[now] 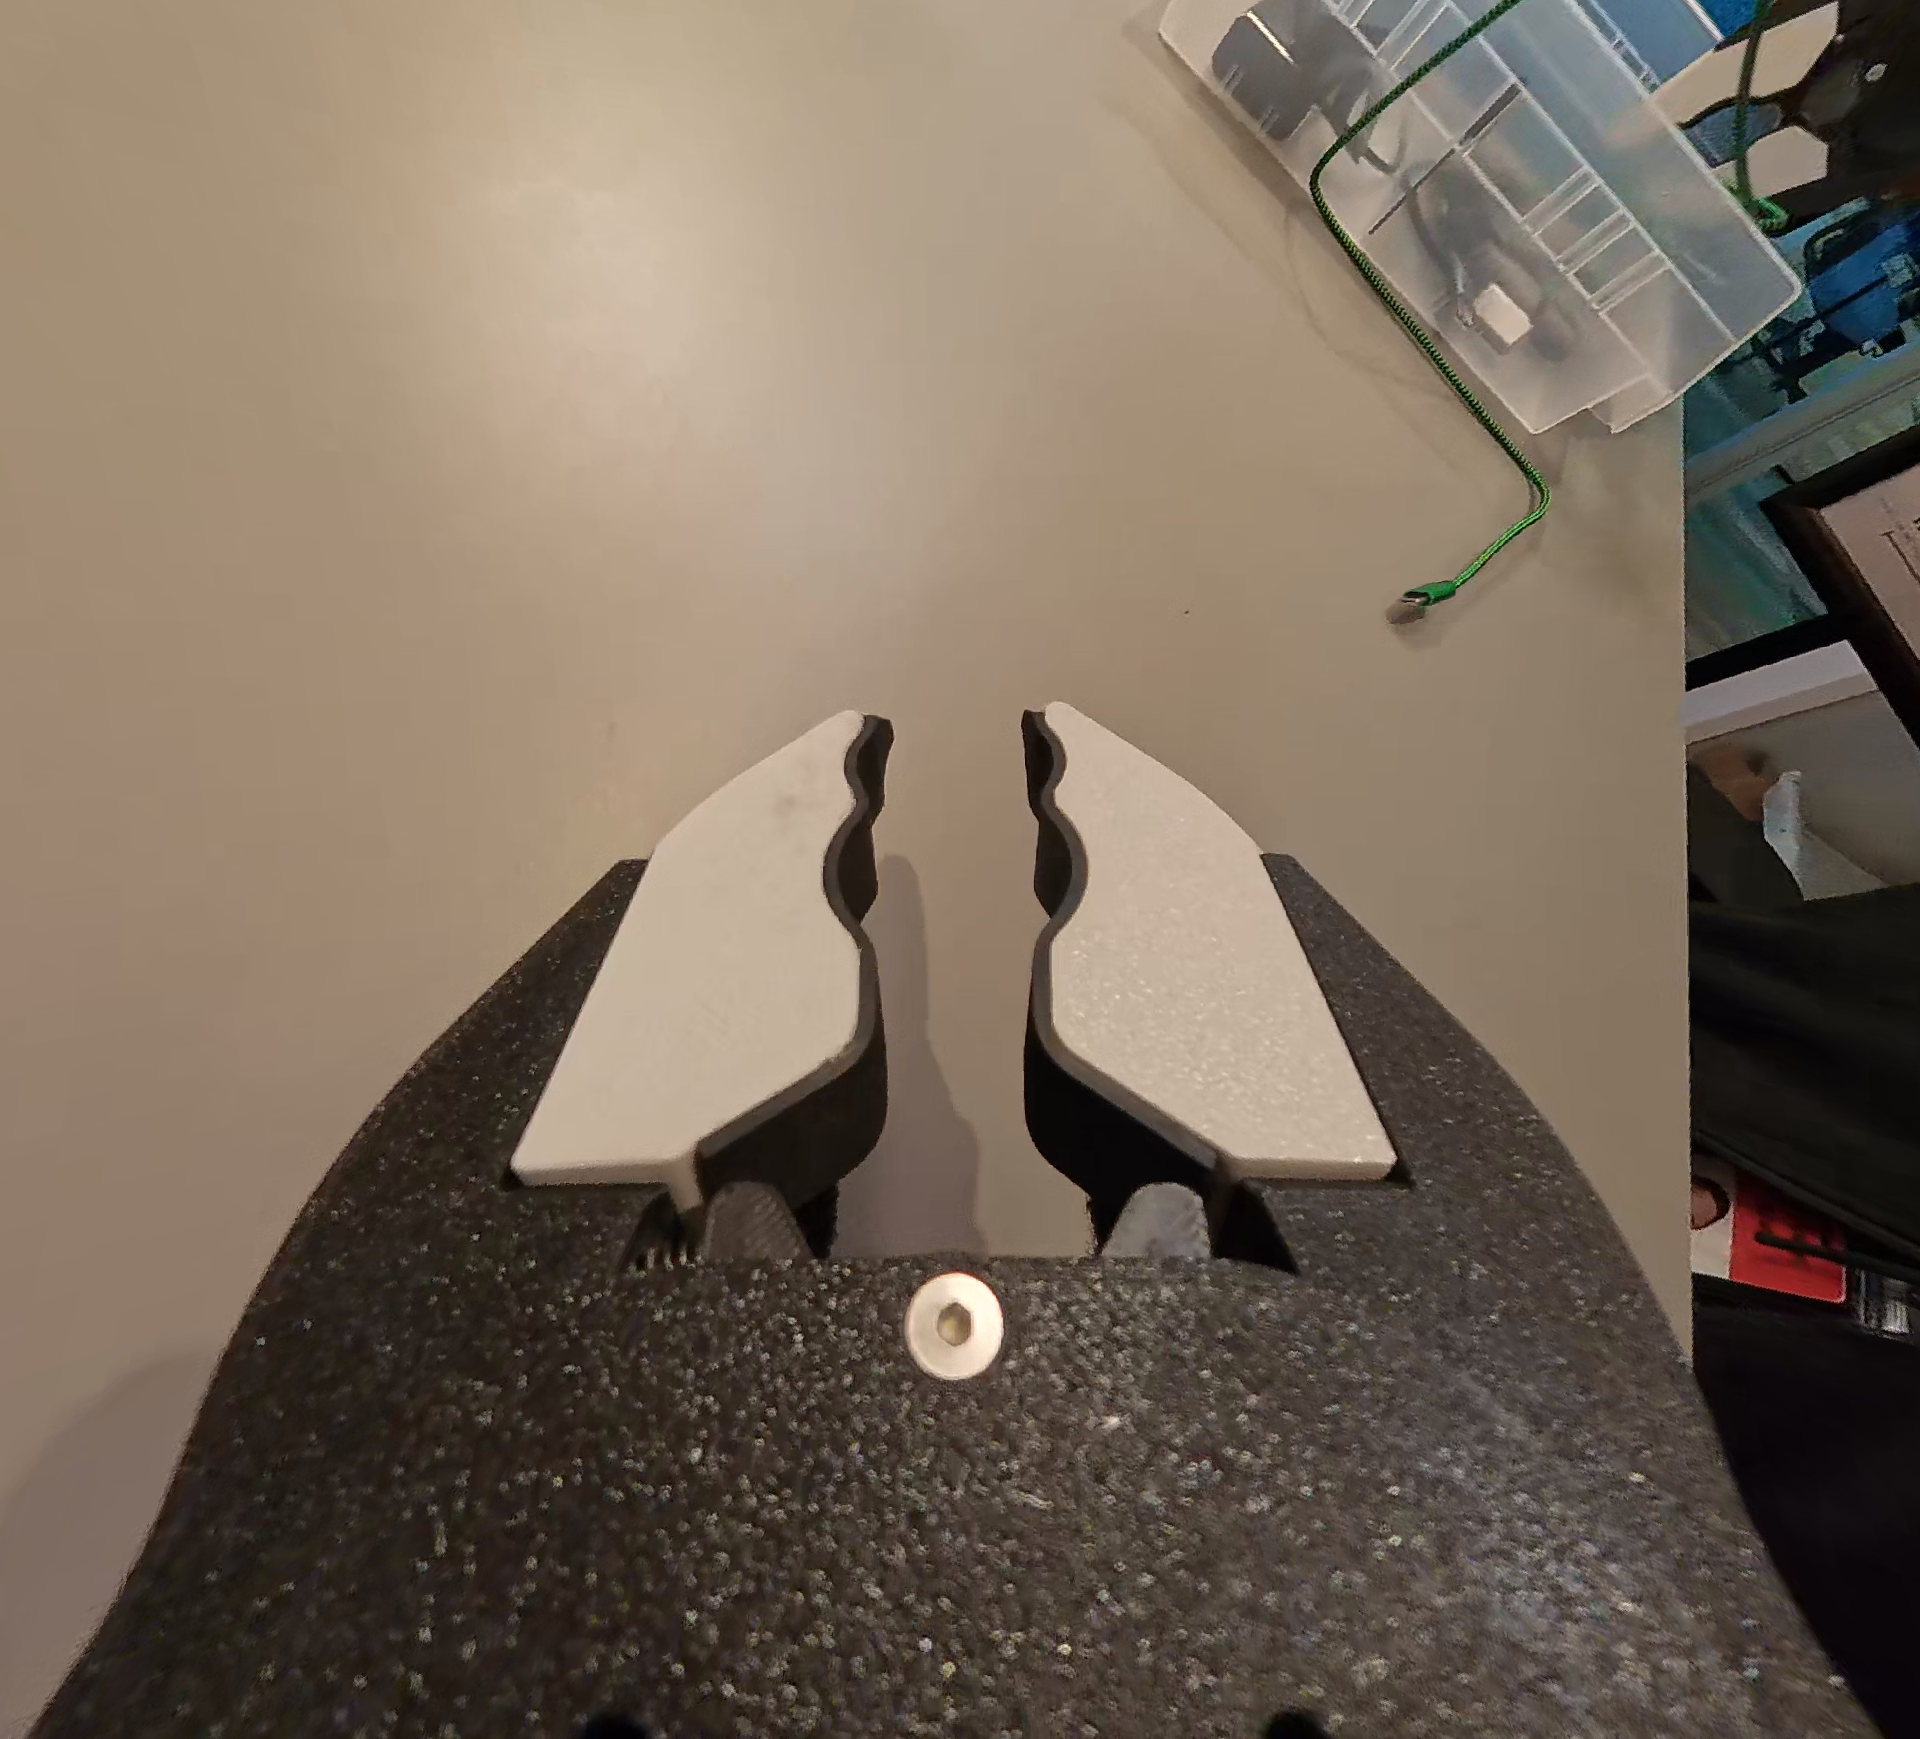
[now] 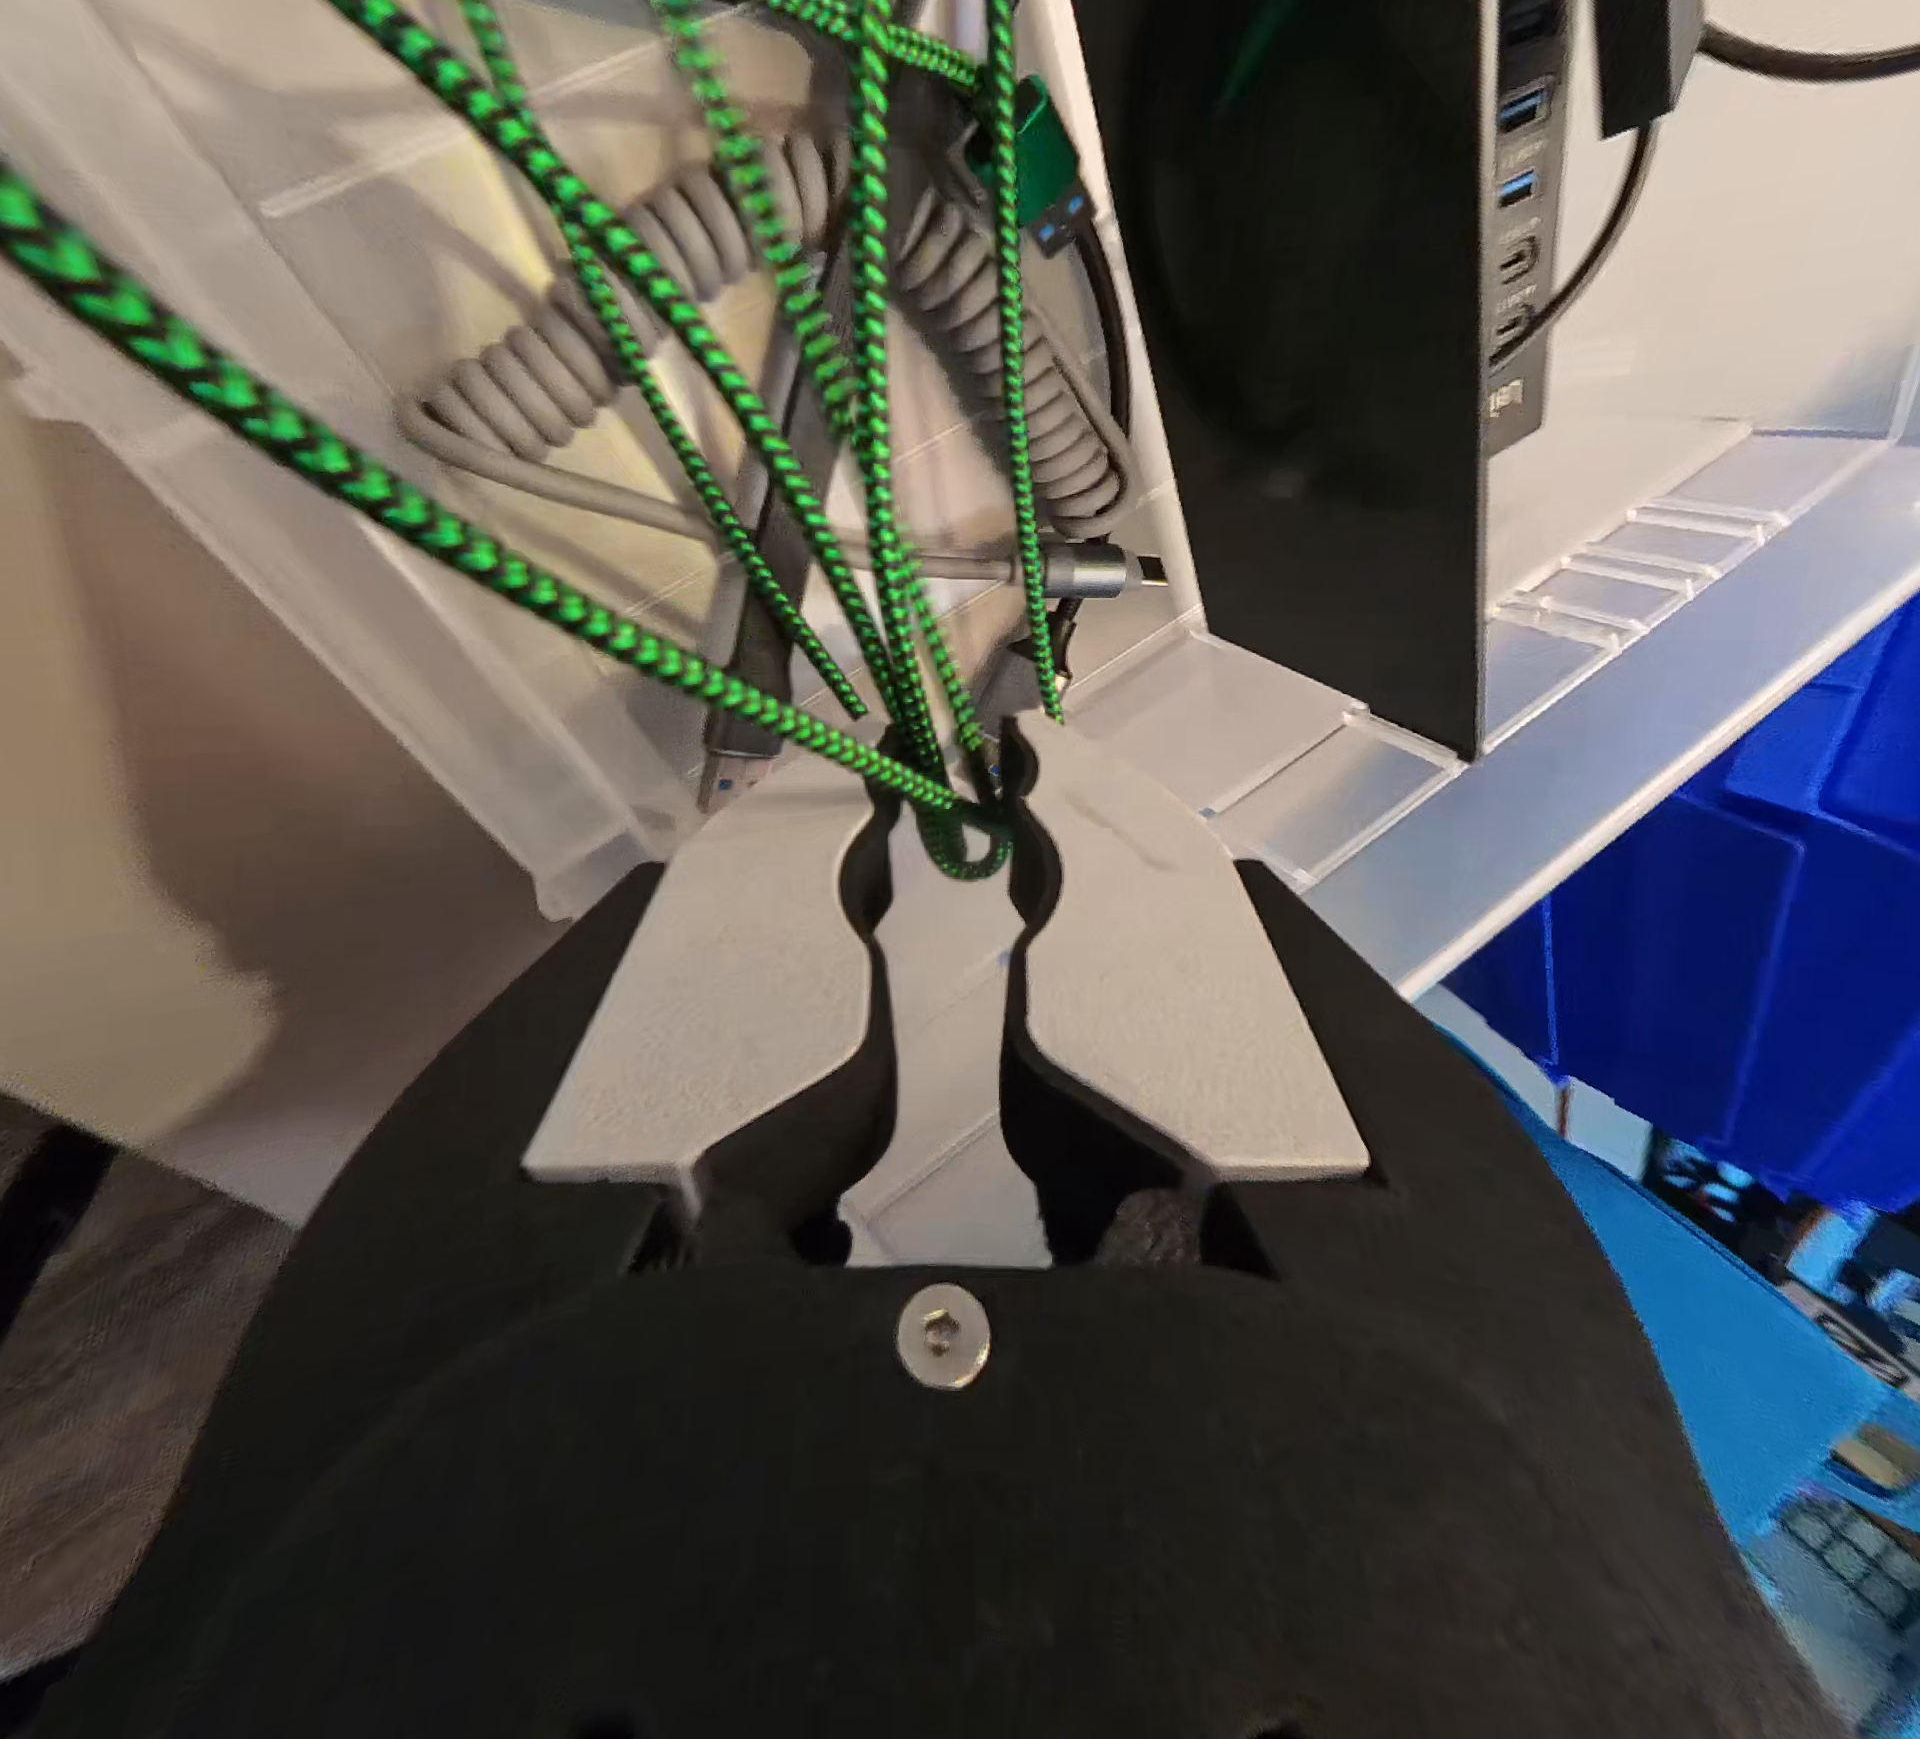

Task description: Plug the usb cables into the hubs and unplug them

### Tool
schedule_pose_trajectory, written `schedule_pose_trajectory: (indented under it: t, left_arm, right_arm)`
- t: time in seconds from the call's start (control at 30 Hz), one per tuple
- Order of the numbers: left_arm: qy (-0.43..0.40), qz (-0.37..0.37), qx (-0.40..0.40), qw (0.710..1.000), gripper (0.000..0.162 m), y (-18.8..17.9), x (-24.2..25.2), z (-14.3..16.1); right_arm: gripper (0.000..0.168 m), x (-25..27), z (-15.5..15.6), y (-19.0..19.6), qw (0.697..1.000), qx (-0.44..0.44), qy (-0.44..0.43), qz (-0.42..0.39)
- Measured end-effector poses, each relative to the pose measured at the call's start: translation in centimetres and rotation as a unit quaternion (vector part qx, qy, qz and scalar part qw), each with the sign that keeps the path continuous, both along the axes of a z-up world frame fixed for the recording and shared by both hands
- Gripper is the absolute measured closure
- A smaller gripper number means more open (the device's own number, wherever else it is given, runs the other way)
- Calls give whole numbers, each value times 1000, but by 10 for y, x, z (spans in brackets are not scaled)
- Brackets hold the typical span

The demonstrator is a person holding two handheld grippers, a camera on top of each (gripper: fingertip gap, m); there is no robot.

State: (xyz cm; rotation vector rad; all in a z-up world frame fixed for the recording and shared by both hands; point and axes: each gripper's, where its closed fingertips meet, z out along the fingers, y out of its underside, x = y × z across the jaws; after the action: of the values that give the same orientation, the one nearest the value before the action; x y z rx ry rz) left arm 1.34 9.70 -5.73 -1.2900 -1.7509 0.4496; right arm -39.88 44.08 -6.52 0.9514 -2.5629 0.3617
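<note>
My left gripper [image 1: 956, 733] is open and empty above the beige table [image 1: 520, 339]. A green braided usb cable [image 1: 1455, 359] trails from the clear plastic bin [image 1: 1475, 162] at the top right, and its small plug [image 1: 1418, 600] lies on the table beyond my right fingertip. My right gripper [image 2: 956, 780] is shut on a bunch of green braided cable [image 2: 582, 505] over the clear bin [image 2: 1351, 754]. A green usb plug [image 2: 1049, 162] hangs among the strands. A black hub [image 2: 1351, 287] with a row of ports stands upright in the bin to the right.
A grey coiled cable [image 2: 675, 307] and a grey cable with a metal plug [image 2: 1091, 569] lie in the bin. A blue crate [image 2: 1745, 962] sits beyond the bin's rim. The table's right edge [image 1: 1683, 858] runs close to my left gripper, with dark clutter past it. Across from one pair of fingers to the other is roughly 55 centimetres.
</note>
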Motion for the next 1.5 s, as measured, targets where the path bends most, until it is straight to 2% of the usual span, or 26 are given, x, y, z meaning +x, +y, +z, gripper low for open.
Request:
schedule_pose_trajectory:
  t: [0.27, 0.37, 0.47, 0.57, 0.63, 0.7, 0.8, 0.9, 1.03, 1.27, 1.5]
  left_arm:
    - [-4, -2, 1, 1000, 136, 0, 1, -2]
    - [-5, -6, 1, 1000, 136, 2, 0, -2]
    - [-4, -8, 1, 1000, 136, 3, 0, -1]
    - [-6, -7, -2, 1000, 136, 2, 1, -1]
    - [-10, -6, -6, 1000, 136, 1, 2, -1]
    - [-9, -8, -6, 1000, 136, 2, 1, 0]
    - [-8, -13, -8, 1000, 136, 5, -1, 1]
    - [-9, -19, -9, 1000, 136, 10, -3, 1]
    - [-11, -25, -13, 1000, 136, 13, -5, 1]
    - [-6, -24, -20, 999, 136, 13, -4, 7]
    - [-1, -25, -24, 999, 136, 14, -3, 12]
  right_arm:
    - [95, 15, 35, 11, 988, 21, -135, -74]
    - [85, 22, 44, 11, 979, 18, -185, -86]
    - [77, 28, 57, 6, 977, 3, -197, -86]
    - [84, 50, 90, -8, 983, -65, -167, -40]
    - [96, 97, 108, -15, 984, -92, -153, 24]
    - [107, 155, 105, -18, 983, -80, -137, 93]
    - [119, 224, 69, -26, 980, -49, -123, 150]
    - [122, 246, 21, -39, 985, -25, -101, 141]
    - [134, 226, -14, -62, 996, -28, -23, 80]
    - [137, 222, -32, -63, 997, 66, -12, 45]
    - [143, 235, -36, -78, 995, 79, -55, -8]
